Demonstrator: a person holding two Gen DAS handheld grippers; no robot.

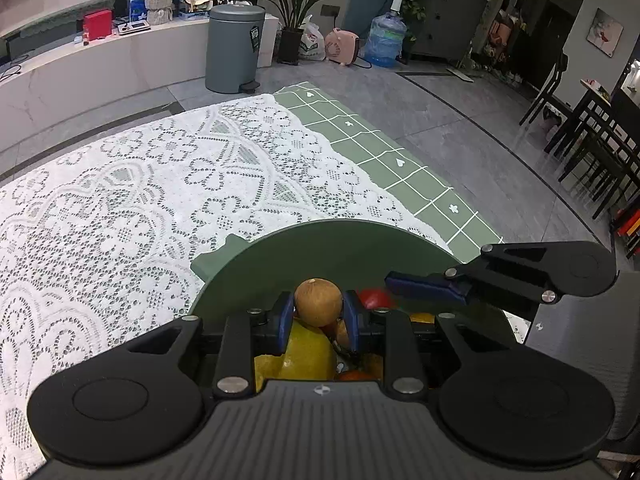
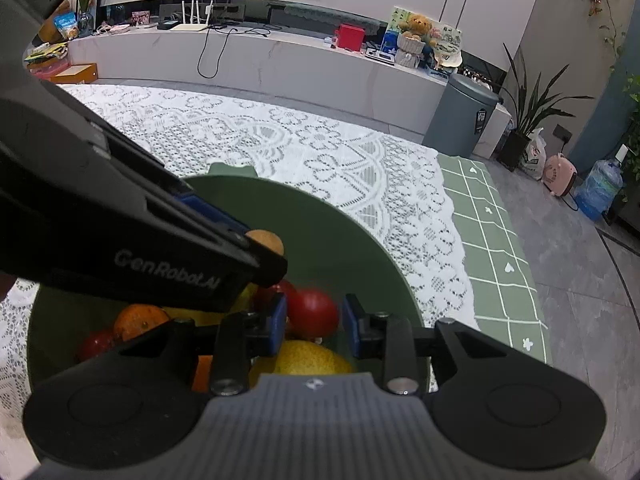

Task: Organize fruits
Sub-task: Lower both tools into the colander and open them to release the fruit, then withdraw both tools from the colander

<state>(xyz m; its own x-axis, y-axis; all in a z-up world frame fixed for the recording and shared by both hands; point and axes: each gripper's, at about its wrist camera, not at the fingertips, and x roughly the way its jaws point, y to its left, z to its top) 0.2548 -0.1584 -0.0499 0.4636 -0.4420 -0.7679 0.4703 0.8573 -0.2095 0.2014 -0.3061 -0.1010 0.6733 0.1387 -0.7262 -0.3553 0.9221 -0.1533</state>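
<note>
A green bowl (image 1: 320, 252) (image 2: 340, 240) stands on the lace cloth, with a yellow fruit (image 2: 304, 360), an orange (image 2: 138, 320) and a small red fruit (image 2: 94, 344) inside. My left gripper (image 1: 319, 309) is shut on a tan round fruit (image 1: 318, 300) over the bowl; in the right wrist view it (image 2: 268, 258) reaches in from the left, the tan fruit (image 2: 266, 240) at its tip. My right gripper (image 2: 314, 316) hangs low in the bowl with a red round fruit (image 2: 314, 312) between its blue pads. That fruit touches the left pad, and a thin gap shows at the right pad.
A white lace cloth (image 1: 140, 200) covers most of a green checked mat (image 1: 400, 160) on the table. Beyond the edge is grey floor with a grey bin (image 1: 234, 48), a potted plant (image 1: 294, 12), a water jug (image 1: 384, 40) and dark dining chairs (image 1: 592, 128).
</note>
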